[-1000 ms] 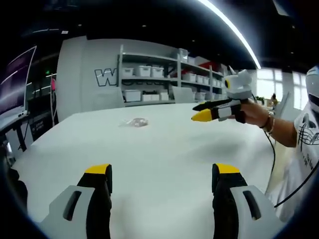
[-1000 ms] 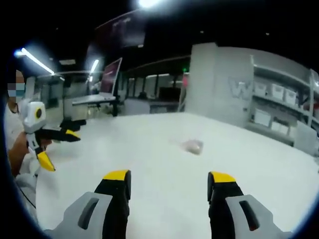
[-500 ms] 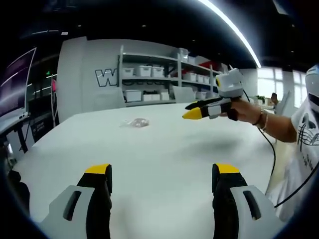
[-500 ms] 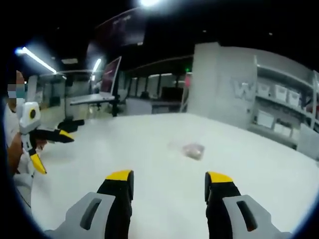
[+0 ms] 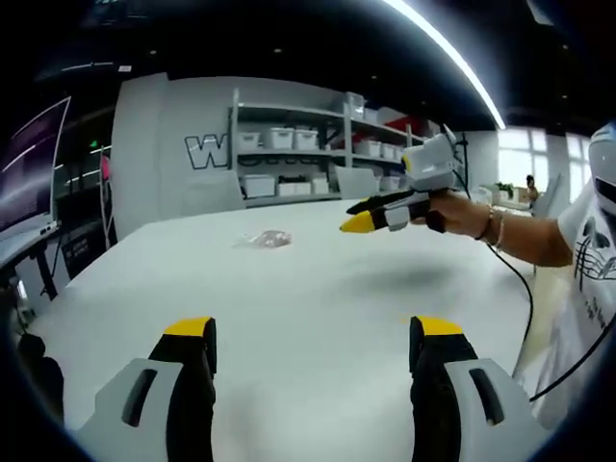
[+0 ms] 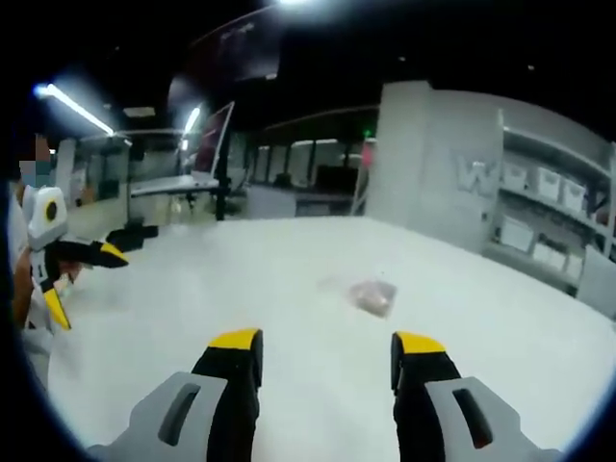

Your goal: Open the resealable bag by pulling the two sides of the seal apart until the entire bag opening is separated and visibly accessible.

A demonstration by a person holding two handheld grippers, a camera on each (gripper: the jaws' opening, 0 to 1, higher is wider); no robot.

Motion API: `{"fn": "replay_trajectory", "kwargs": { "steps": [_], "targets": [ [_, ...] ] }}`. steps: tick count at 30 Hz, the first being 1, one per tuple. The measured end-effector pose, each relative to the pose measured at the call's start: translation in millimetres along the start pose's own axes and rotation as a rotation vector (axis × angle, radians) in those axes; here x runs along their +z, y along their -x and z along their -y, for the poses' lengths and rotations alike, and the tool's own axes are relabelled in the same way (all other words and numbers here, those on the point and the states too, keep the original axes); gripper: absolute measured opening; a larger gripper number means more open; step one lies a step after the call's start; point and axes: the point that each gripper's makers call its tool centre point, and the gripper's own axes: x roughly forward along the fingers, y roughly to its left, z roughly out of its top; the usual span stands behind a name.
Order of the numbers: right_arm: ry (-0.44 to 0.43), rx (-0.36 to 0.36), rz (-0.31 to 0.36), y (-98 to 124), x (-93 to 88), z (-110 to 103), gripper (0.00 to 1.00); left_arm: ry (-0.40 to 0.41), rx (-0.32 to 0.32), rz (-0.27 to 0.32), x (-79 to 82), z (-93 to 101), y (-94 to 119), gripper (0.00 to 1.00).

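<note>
Both grippers were spread and empty: our left gripper (image 5: pixel 308 346), our right gripper (image 6: pixel 322 361). One small bag (image 6: pixel 372 296) lay far out on the table (image 5: pixel 318 298), beyond both. We judged it light, limp, slippery film, best pinched at each seal lip.

bright ceiling strip lights (image 5: pixel 452 53) wash the white table (image 5: pixel 308 298) evenly, leaving a soft shadow at its far right, while the left gripper view stays sharp, the right gripper view is hazy and blurred, and fisheye bending curves both edges.
</note>
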Motion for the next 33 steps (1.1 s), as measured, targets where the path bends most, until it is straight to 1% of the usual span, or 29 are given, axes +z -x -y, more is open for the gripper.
{"fn": "replay_trajectory", "kwargs": {
  "steps": [3, 8, 16, 21, 26, 33],
  "targets": [
    [0.006, 0.005, 0.010, -5, 3.3, 1, 0.50, 0.000, -0.002, -0.003, -1.4, 0.3, -1, 0.81],
    [0.017, 0.011, -0.002, -11, 3.4, -1, 0.50, 0.004, 0.000, -0.008, -3.7, -1.4, -1, 0.81],
    [0.036, 0.026, 0.002, -28, 9.8, 5, 0.48, 0.005, 0.005, -0.007, -2.6, -3.8, -2, 0.81],
    [0.040, 0.040, -0.005, -33, 4.3, -1, 0.46, 0.010, 0.004, -0.009, -4.7, -3.3, -2, 0.81],
    [0.045, 0.043, -0.021, -43, 3.1, 4, 0.46, 0.011, 0.005, -0.015, -6.2, -4.8, -2, 0.81],
    [0.049, 0.045, -0.033, -51, -0.1, 7, 0.44, 0.012, 0.005, -0.010, -5.1, -4.5, -2, 0.81]
  ]
}}
